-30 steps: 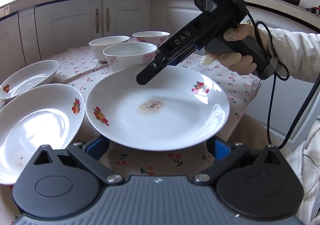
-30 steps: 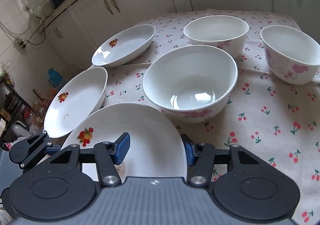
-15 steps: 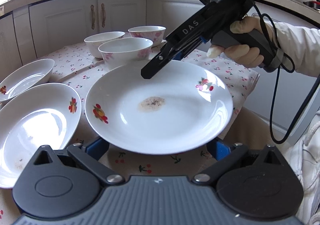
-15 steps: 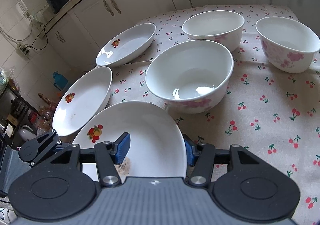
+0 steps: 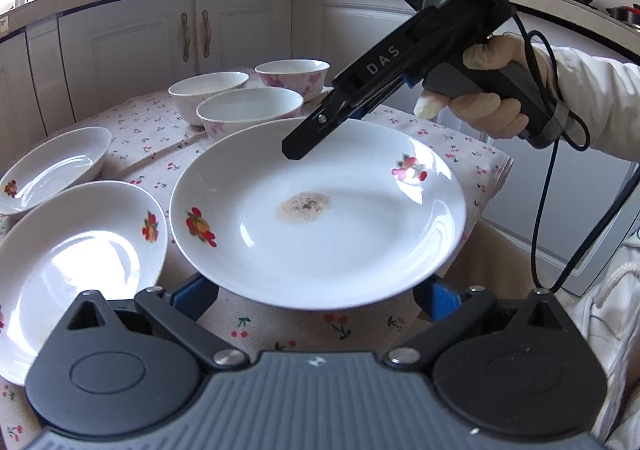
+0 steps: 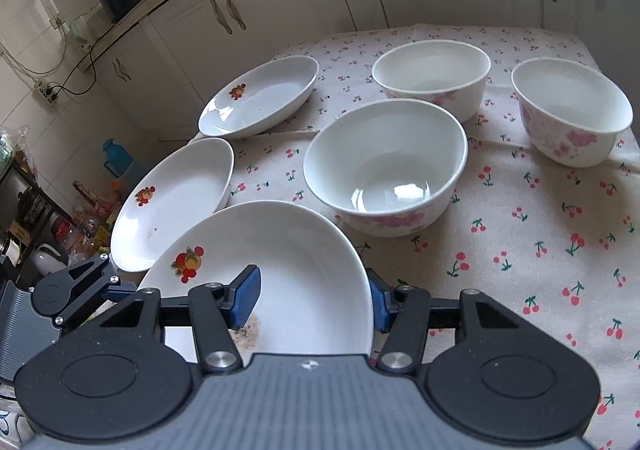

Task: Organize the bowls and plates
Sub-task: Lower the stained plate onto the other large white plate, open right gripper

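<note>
While the soiled plate [image 5: 320,218] is being gripped at its rim by the right gripper [image 6: 312,300], fingers clenched on it, it is being held above the desk [image 6: 520,250]. The next plate [image 6: 172,202] is lying at 10 o'clock. The left gripper [image 5: 316,296] is being kept released beneath.

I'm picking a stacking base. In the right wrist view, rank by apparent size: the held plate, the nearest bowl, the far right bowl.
1. Held plate, though nearness inflates it.
2. Nearest bowl.
3. Far right bowl, possibly just farther away.
</note>
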Tool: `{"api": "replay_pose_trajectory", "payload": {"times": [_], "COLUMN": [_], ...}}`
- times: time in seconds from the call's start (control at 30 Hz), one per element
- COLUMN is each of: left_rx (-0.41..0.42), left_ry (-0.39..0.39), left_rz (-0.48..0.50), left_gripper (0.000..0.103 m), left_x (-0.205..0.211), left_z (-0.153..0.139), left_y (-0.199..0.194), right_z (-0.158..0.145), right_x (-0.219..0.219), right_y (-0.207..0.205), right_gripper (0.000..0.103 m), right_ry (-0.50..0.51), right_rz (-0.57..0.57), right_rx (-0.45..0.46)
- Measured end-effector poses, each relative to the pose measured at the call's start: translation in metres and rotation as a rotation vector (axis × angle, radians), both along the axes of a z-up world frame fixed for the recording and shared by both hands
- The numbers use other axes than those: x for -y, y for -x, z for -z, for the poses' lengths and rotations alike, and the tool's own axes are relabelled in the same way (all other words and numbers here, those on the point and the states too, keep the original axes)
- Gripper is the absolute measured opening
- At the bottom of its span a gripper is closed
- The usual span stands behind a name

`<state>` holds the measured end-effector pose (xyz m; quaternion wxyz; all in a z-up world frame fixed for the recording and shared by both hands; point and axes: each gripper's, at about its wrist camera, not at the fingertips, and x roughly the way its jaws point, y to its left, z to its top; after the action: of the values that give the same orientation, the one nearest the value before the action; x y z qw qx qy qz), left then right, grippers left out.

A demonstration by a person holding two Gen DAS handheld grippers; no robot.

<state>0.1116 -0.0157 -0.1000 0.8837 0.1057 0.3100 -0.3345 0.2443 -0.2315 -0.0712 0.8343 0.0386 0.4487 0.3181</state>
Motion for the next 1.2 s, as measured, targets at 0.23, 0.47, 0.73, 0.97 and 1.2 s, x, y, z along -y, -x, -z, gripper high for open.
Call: {"api": "replay_pose_trajectory", "payload": {"times": [0.23,0.47,0.73,0.97,1.2], "left_rx": [0.013,0.035,0.026,0.009,-0.008], "left_ry": [0.002,-0.009,-0.018,-0.024,-0.016], "left_rz": [-0.035,-0.093,-0.163,-0.196,-0.204], "left_gripper": [0.102,0.102,0.102,0.102,0.102], "left_x": [-0.018,-0.047,-0.087,-0.111,-0.122], "left_z": [-0.015,-0.026,-0.027,-0.024,-0.022], "left_y": [0.007,0.01,0.011,0.006,-0.002], "right_z": [-0.014,-0.024,-0.023,-0.016,-0.008], "right_x": [-0.019,-0.057,-0.111,-0.146,-0.164], "right_y": [-0.002,-0.013,-0.028,-0.041,-0.049], "right_gripper": [0.061,0.061,0.061,0.061,0.061], "right_ry": [0.01,0.011,0.017,0.017,0.035], "right_rz": [-0.038,-0.091,-0.153,-0.18,-0.188], "right_rx": [0.032,0.052,0.058,0.048,0.032]}}
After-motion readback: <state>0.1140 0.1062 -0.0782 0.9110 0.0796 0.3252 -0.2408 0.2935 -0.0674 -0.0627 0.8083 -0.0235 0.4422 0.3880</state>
